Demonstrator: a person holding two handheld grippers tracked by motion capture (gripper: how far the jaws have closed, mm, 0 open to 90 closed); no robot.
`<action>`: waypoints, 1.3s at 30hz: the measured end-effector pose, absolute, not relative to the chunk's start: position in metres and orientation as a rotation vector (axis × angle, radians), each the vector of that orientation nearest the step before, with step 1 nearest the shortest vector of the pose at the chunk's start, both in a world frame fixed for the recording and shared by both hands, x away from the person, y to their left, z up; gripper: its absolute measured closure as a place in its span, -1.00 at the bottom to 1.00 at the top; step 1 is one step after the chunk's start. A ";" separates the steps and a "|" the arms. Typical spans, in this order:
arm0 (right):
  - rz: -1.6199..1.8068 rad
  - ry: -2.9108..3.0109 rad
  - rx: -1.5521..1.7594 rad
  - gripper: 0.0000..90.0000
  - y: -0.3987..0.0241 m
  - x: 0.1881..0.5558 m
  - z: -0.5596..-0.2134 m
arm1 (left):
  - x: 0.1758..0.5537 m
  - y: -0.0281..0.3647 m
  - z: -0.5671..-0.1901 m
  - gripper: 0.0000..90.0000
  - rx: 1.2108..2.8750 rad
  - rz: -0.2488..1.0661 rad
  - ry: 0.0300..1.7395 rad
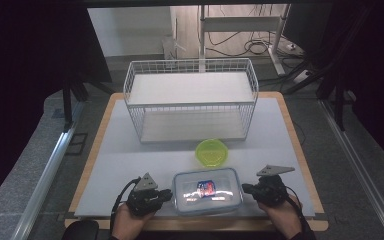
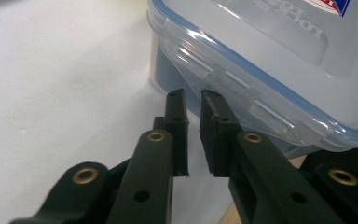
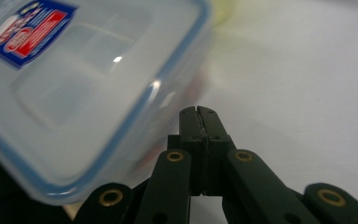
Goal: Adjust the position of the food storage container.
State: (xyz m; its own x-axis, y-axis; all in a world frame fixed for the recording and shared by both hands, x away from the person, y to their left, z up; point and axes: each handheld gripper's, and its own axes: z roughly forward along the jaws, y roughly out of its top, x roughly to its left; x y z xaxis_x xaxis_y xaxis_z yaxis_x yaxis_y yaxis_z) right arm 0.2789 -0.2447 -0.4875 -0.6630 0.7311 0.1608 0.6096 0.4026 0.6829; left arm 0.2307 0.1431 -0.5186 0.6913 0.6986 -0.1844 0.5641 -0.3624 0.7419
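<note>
A clear plastic container (image 1: 207, 190) with a blue-rimmed snap lid and a red and blue label lies near the table's front edge. My left gripper (image 1: 169, 194) sits at its left end. In the left gripper view the jaws (image 2: 193, 95) stand a narrow gap apart with nothing between them, their tips just short of the lid's side latch (image 2: 223, 79). My right gripper (image 1: 245, 189) is at the container's right end. In the right gripper view its jaws (image 3: 198, 111) are pressed together beside the lid's (image 3: 74, 84) corner, holding nothing.
A lime-green bowl (image 1: 211, 152) sits just behind the container. Farther back a white wire rack (image 1: 190, 100) with two shelves stands on the pale mat (image 1: 125, 165). The wooden table edge runs close under both hands.
</note>
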 end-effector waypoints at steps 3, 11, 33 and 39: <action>1.152 2.443 1.179 1.00 -0.249 0.289 -0.476 | 0.230 0.148 -0.516 0.69 2.059 0.249 0.974; 1.264 2.483 0.990 1.00 -0.212 0.330 -0.451 | 0.231 0.159 -0.515 0.55 2.044 0.286 0.995; 1.084 2.763 0.777 1.00 -0.107 0.391 -0.471 | 0.236 0.164 -0.520 -0.53 2.089 0.453 0.992; 1.073 2.745 0.803 1.00 -0.106 0.391 -0.471 | 0.235 0.163 -0.520 -0.54 2.097 0.464 0.979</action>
State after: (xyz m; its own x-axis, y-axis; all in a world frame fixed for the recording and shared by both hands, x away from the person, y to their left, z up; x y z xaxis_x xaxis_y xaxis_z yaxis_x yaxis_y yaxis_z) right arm 0.3913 -0.1063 -0.4708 -0.8582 0.5021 0.1064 0.4411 0.6157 0.6529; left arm 0.2348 0.1626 -0.5202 0.6396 0.7687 0.0067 0.4915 -0.4157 0.7653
